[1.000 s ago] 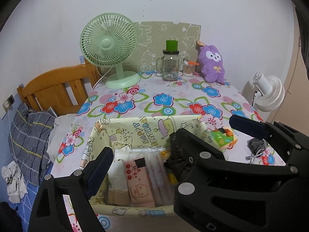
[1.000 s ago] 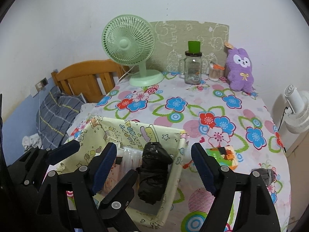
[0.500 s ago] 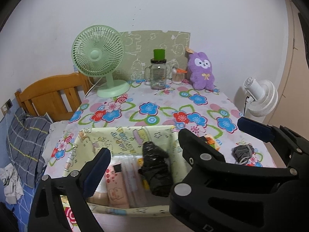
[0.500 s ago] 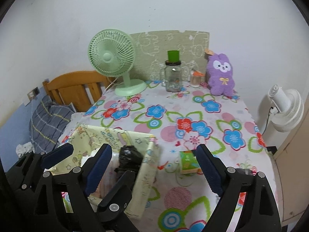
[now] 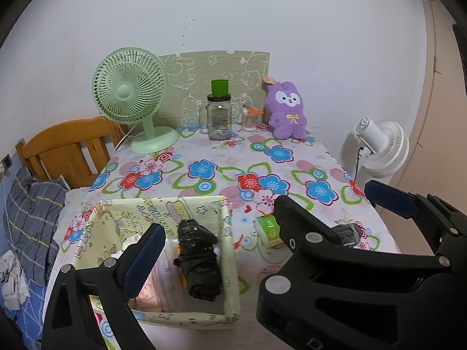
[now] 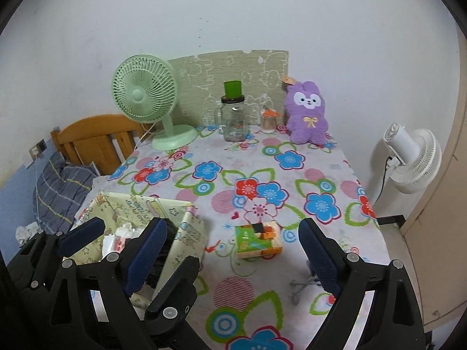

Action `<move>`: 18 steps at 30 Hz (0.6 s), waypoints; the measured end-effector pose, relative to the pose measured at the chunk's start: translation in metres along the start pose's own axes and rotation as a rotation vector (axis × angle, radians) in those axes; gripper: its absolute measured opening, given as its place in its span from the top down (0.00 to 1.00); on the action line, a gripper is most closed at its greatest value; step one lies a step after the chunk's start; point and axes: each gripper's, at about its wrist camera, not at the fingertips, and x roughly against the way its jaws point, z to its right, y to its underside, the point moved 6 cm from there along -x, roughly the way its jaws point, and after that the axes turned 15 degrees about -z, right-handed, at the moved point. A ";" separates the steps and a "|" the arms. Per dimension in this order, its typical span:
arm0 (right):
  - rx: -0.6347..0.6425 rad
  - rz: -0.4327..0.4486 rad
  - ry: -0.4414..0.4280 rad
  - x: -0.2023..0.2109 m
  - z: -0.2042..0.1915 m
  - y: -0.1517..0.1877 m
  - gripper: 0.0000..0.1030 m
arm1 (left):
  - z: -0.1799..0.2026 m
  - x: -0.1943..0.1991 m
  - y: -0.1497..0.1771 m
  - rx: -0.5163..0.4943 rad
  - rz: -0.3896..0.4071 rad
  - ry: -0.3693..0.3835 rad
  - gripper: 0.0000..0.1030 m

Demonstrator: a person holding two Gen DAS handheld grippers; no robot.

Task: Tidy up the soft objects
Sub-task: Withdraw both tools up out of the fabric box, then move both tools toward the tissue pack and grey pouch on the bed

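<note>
Both wide open, nothing between: left hand-held gripper, right hand-held gripper, jaws just opened. Best aimed next over green tissue pack, squeezed gently, dropped into fabric box.

a fabric bin is sitting at the table's near left corner, with a folded umbrella lying in it along its right wall. a tissue pack is lying just right of the bin. along the far edge a desk fan, a jar and a plush toy are standing left to right. a standing fan is standing off the right edge.
</note>
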 end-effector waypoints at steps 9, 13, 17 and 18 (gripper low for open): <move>-0.014 0.011 0.016 0.006 0.023 0.006 0.09 | 0.023 -0.001 0.001 0.002 0.012 -0.007 0.01; -0.022 0.020 0.021 0.007 0.033 0.009 0.09 | 0.033 -0.003 0.002 -0.008 0.014 -0.005 0.01; -0.029 0.014 0.022 0.003 0.045 0.013 0.09 | 0.044 -0.008 0.003 -0.013 0.008 -0.001 0.01; -0.029 0.012 0.023 0.002 0.047 0.014 0.09 | 0.045 -0.009 0.004 -0.014 0.008 0.000 0.01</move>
